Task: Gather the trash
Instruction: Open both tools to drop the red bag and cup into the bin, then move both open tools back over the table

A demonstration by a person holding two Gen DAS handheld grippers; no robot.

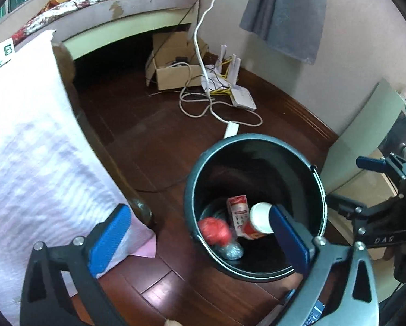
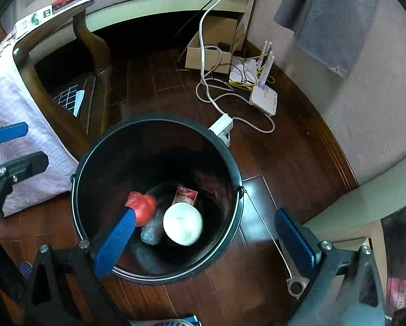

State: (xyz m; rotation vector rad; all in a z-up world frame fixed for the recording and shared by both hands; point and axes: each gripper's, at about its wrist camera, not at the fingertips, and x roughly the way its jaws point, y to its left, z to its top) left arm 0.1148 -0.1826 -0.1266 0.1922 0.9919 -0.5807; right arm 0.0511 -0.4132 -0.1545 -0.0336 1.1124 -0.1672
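Trash (image 2: 182, 224) in bucket (image 2: 227, 163) below open tongs (image 2: 203, 233)

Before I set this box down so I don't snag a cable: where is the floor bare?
Bare boards lie between the bucket and the table leg, and in front of the bucket. It is crowded by the wall: power strip, router, looped cables, cardboard box.

Each gripper is built from black, triangular cut-out arms joined by silver screws. The left gripper (image 1: 203, 233) is fitted with blue textured pads (image 1: 109, 240) on its two fingers; the right gripper (image 2: 205, 240) is fitted likewise (image 2: 116, 244). White lettering reading "DAS" is seen on the right gripper's black body in the left view.
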